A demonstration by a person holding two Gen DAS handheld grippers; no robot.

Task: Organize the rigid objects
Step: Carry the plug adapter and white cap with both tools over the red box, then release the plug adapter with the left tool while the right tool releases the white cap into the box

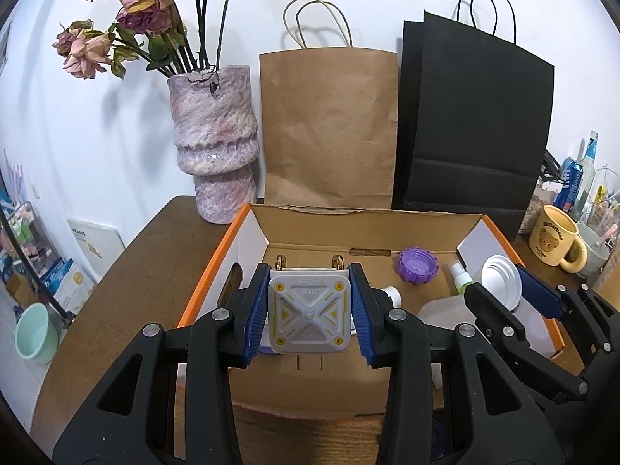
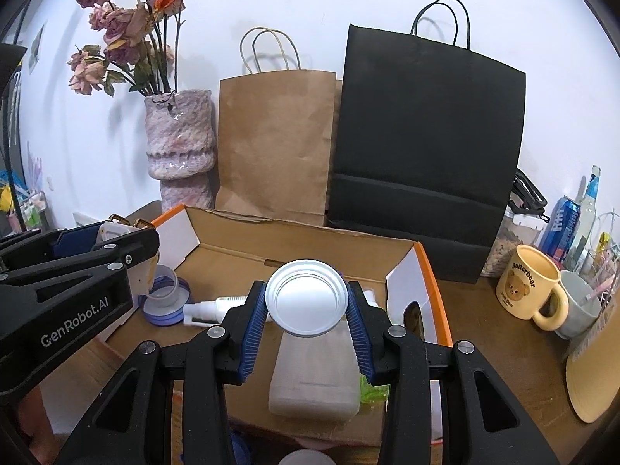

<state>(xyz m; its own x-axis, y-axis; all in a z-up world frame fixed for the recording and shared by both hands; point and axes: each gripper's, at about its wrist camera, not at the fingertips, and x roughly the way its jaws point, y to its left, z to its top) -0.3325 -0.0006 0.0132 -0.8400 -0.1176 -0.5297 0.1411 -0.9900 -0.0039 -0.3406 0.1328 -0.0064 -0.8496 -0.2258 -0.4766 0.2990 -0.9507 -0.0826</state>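
Wooden table [image 1: 131, 271], dark brown, grained, carrying everything listed. Black paper bag [image 2: 422, 135] and kraft paper bag [image 1: 329, 128], both flat-folded with cord handles, propped upright against the wall behind the box, seemingly as backdrop. Ceramic vase [image 1: 217, 143], knobbly mauve-and-cream glaze, stepped profile, holding dried roses; stands at the box's far left corner. Cardboard box [image 1: 368, 224], shallow, open-topped, orange outer edges, white inner flaps, cut handholds; evidently the receptacle for the sorting. Translucent plastic container [image 2: 314, 379], rectangular with rounded corners, frosted, lying on the box floor. Left gripper [image 1: 310, 310], black arms with ribbed blue pads, clamped on the power adapter [image 1: 310, 314]: a rigid grey-white square block with moulded X ribbing, yellow accents and gold prongs pointing away, held above the box interior, probably for lowering in. Right gripper [image 2: 306, 306], same build, clamped on the metal lid [image 2: 306, 297], a silvery disc with concentric rings, gripped by its rim over the container. Purple cap [image 1: 416, 265], ridged plastic, resting near the box's far wall. Small spray bottle [image 2: 209, 308], white, lying on its side in the box.
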